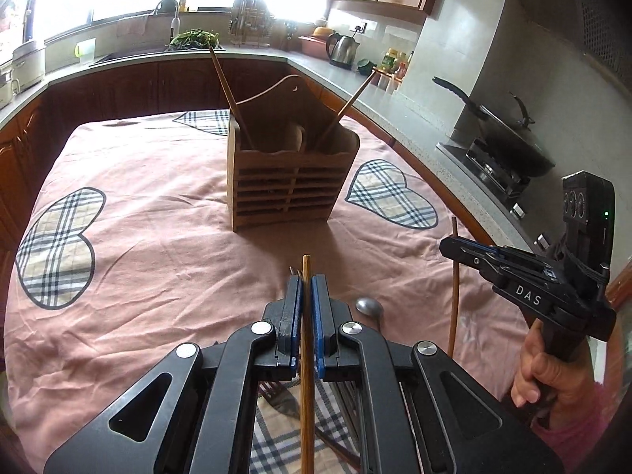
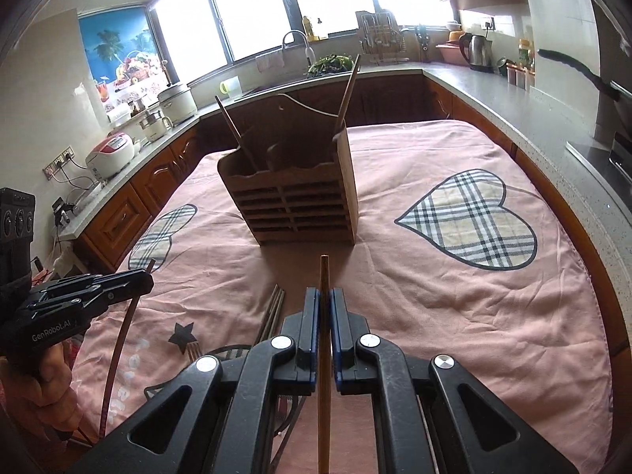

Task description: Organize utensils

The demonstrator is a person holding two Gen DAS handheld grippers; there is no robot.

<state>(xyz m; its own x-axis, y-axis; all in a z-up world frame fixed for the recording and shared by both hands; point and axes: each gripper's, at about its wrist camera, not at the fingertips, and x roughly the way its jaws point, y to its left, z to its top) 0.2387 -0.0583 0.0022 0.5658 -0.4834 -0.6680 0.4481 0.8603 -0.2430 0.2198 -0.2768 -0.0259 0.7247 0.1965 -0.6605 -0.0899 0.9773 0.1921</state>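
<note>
A slatted wooden utensil holder stands upright mid-table on the pink cloth. Two wooden chopsticks lean out of its compartments. My left gripper is shut on a wooden chopstick that stands nearly upright between the pads, short of the holder. My right gripper is likewise shut on another wooden chopstick. Each gripper shows in the other's view, the right gripper at the right and the left gripper at the left. A metal spoon and metal chopsticks lie on the cloth below.
A fork lies on the cloth beneath the left gripper. Grey countertops wrap around the table, with a kettle, a wok on the stove, a sink and rice cookers. A hand grips the right handle.
</note>
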